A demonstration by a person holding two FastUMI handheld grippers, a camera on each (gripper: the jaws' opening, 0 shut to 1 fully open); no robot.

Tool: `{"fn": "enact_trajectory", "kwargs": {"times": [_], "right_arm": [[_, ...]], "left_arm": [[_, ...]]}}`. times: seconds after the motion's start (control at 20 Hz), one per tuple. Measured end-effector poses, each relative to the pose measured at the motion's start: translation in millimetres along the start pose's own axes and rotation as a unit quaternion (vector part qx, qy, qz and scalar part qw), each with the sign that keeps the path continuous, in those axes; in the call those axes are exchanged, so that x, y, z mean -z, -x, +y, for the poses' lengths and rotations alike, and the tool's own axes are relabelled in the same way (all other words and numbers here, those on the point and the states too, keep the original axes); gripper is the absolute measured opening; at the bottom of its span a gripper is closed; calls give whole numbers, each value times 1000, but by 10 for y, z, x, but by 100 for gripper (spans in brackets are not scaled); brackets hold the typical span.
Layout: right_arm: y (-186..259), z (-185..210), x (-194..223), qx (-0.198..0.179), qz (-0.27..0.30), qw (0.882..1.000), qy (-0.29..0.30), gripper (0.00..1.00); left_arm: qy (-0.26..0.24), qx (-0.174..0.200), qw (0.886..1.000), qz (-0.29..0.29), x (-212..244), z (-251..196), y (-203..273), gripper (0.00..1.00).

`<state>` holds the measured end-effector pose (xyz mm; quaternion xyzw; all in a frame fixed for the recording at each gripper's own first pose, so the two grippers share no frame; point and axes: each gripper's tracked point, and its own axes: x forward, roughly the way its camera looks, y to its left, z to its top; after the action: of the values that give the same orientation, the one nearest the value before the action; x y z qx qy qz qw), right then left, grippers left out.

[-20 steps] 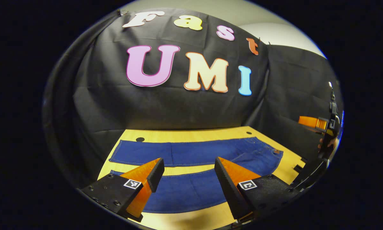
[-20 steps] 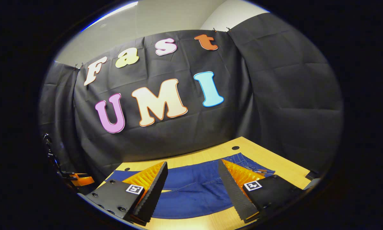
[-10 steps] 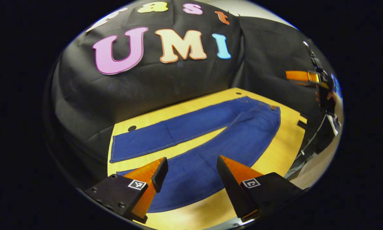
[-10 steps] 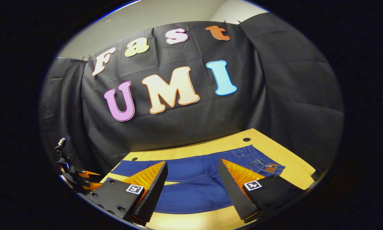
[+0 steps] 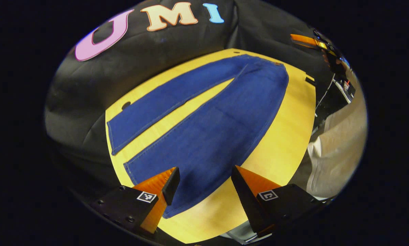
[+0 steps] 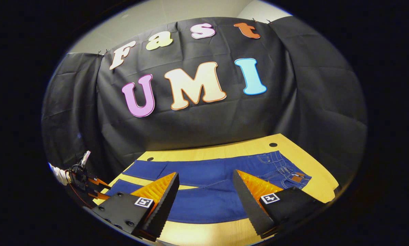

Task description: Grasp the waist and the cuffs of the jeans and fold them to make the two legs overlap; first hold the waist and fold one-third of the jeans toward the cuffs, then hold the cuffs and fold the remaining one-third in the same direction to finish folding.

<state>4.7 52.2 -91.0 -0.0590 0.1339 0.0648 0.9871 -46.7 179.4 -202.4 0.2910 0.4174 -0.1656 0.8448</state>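
Blue jeans [image 5: 208,130] lie flat on the yellow table [image 5: 286,136], the two legs spread apart in a V. Their waist [image 5: 272,66] is at the far right and the near cuff [image 5: 129,171] at the lower left. My left gripper [image 5: 204,184] hovers open above the near leg close to its cuff, holding nothing. In the right gripper view the jeans [image 6: 204,205] stretch across the table with the waist [image 6: 290,167] to the right. My right gripper [image 6: 206,196] is open above the near leg, off the cloth. The left gripper [image 6: 88,184] appears at the lower left there.
The right gripper [image 5: 310,41] shows at the far upper right of the left gripper view. A person's light clothing [image 5: 334,147] stands beside the table's right edge. Small holes [image 6: 273,145] mark the tabletop's far corners. Black cloth walls close the back and sides.
The left gripper has tipped downward, looking down on the near leg and cuff. The right gripper has lifted slightly, showing more of the waist. The jeans have not moved.
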Motion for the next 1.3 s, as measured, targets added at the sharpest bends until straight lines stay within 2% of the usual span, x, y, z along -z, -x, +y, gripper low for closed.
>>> {"fn": "enact_trajectory", "kwargs": {"times": [0.35, 0.65, 0.8, 0.95, 1.0, 1.2, 1.3], "right_arm": [[3, -73, 115, 7, 14, 1000, 4, 98], [-29, -245, 111, 26, 11, 1000, 6, 98], [-32, -315, 114, 33, 10, 999, 3, 98], [-34, -359, 143, 38, 15, 999, 4, 98], [-26, -360, 163, 38, 17, 999, 5, 98], [-5, -343, 199, 34, 20, 999, -2, 98], [1, -328, 218, 33, 23, 999, -1, 98]], "left_arm": [[-28, -3, 994, 108, 670, 317, -34, 91], [-62, -1, 984, 168, 922, 372, -137, 91], [-76, 6, 981, 178, 915, 363, -185, 92], [-71, 30, 976, 202, 975, 329, -195, 91], [-71, 39, 974, 211, 971, 329, -211, 87], [-61, 73, 965, 246, 1003, 301, -239, 87], [-77, 80, 962, 248, 985, 288, -257, 88]]}}
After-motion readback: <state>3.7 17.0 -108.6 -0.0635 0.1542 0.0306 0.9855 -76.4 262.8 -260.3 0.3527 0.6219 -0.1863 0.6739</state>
